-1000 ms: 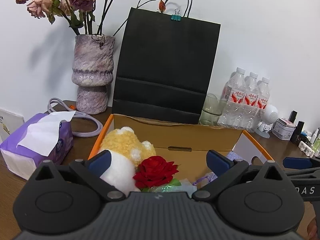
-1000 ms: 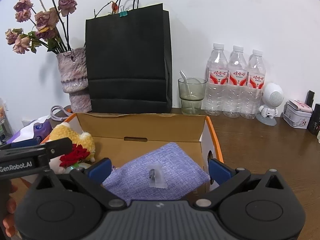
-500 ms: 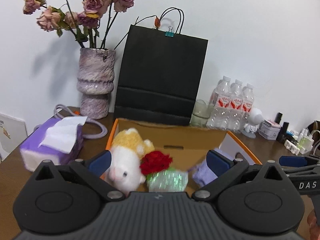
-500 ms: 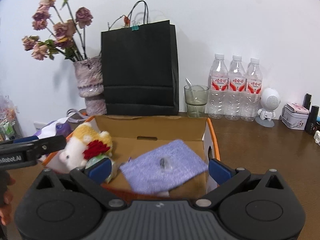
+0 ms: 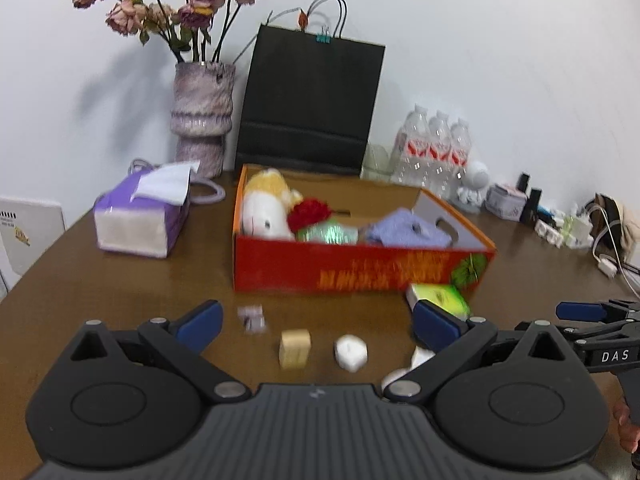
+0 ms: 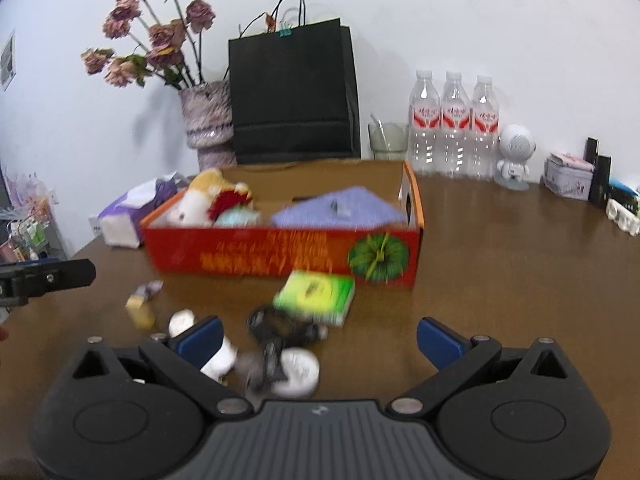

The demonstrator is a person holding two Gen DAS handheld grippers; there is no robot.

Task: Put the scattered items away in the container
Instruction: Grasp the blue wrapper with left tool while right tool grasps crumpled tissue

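Both frames a bit blurry, so small stuff hard to name. Left gripper [image 5: 316,316] low in the frame with blue fingertips [image 5: 200,320] spread wide apart, nothing between them. Same story for the right gripper [image 6: 320,338]: tips far apart, clamped on nothing. Red cardboard box [image 5: 360,268] sitting mid-frame on the brown table [image 5: 120,280], already holding a white-and-yellow plush toy [image 5: 264,208] at its left end, a red rose [image 5: 308,212] just beside that, something shiny green [image 5: 328,234] under the rose, and a purple cloth pouch [image 5: 404,230] toward the right end. Still loose on the table in front of the box: a green packet [image 6: 316,296] just below the box's front wall, a dark tangled thing [image 6: 276,328] touching it, a round white item [image 6: 298,372] lower centre, a small tan block [image 5: 295,348], a small white lump [image 5: 351,353] beside it, and a tiny purple scrap [image 5: 251,318]. Purple tissue pack [image 5: 140,216] left of the box, vase of dried roses [image 5: 202,112] and black paper bag [image 5: 312,100] behind it, water bottles [image 6: 454,124] upper right.
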